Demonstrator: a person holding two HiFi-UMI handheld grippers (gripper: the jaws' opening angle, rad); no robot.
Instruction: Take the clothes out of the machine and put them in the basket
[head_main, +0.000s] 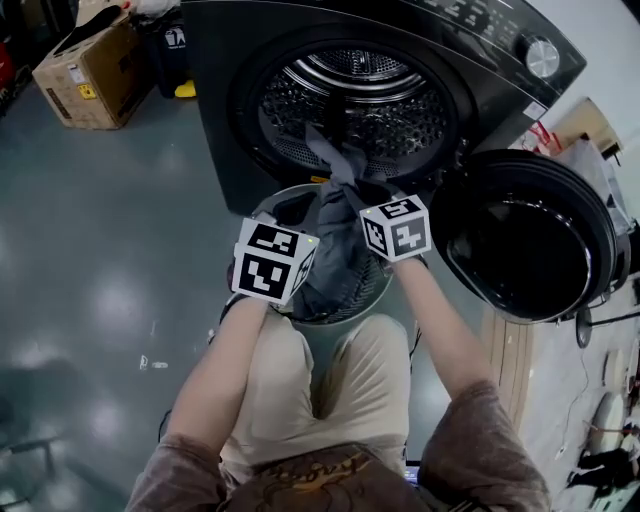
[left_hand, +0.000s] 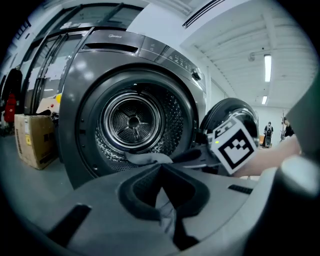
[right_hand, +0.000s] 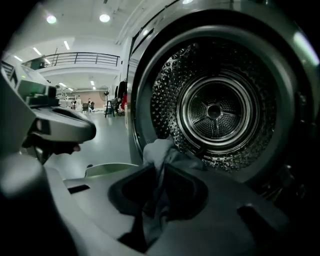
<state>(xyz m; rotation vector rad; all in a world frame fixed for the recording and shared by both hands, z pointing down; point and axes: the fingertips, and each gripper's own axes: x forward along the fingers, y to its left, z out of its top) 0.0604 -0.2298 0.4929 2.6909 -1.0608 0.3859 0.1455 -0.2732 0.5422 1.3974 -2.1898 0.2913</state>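
A dark washing machine (head_main: 215, 90) stands open, its drum (head_main: 360, 100) nearly bare. A grey garment (head_main: 335, 160) stretches from the drum's lip down to my right gripper (right_hand: 157, 172), which is shut on its cloth (right_hand: 159, 150) just outside the opening. Under the opening sits the round basket (head_main: 340, 318), holding a heap of grey clothes (head_main: 335, 255). My left gripper (left_hand: 164, 200) hovers over the basket beside the right one, its jaws shut on a strip of pale cloth (left_hand: 167, 216). The right gripper's marker cube (left_hand: 232, 145) shows in the left gripper view.
The machine's round door (head_main: 530, 235) hangs open at the right, close to my right arm. A cardboard box (head_main: 90, 70) stands on the grey floor at the far left. The basket's pale rim (right_hand: 107, 168) lies below the right gripper.
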